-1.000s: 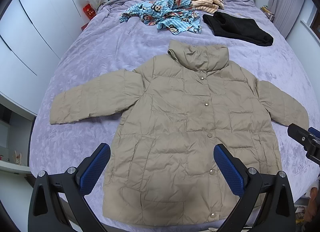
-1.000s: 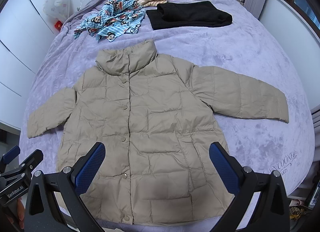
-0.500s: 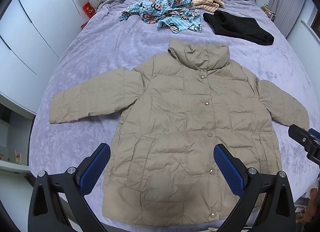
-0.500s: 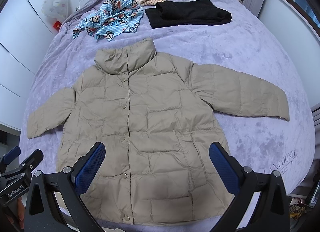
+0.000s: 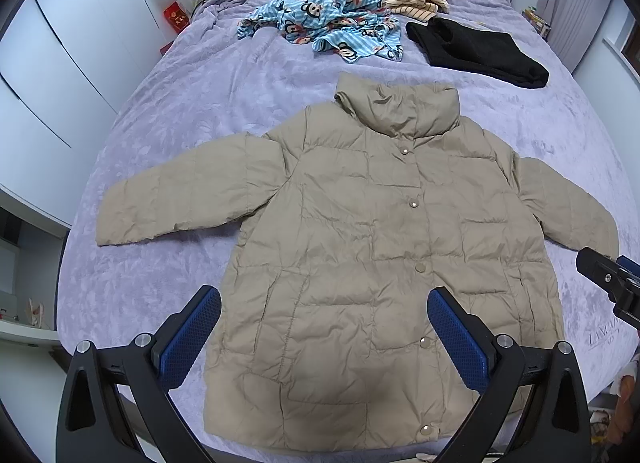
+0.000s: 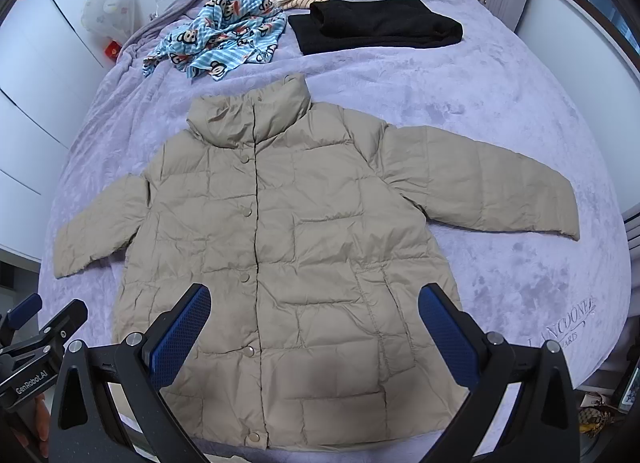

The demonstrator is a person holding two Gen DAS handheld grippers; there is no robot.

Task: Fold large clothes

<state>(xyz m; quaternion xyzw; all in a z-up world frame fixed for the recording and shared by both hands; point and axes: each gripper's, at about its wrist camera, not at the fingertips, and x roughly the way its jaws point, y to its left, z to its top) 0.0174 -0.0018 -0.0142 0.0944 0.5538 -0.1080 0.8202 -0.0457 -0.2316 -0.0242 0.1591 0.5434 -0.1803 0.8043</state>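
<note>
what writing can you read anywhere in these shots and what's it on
"GenRobot.AI": white print on the left gripper, seen at the edge of the right wrist view.
"LANCOONE": stitched into the purple bedspread near its corner; the smaller line under it is too blurred to read.
Red packet by the wardrobe: gold characters, too small to read.
Blue monkey-print pyjamas: printed letters, too crumpled to read.

Left gripper (image 5: 324, 327): fingers spread wide, blue pads (image 5: 191, 337) facing inward, low in frame, nothing held. Right gripper (image 6: 314, 327): same wide spread, blue pads (image 6: 447, 339) bare, bottom of frame. Each seen in the other's view at the lower edge: right at far right, left at far left.
</note>
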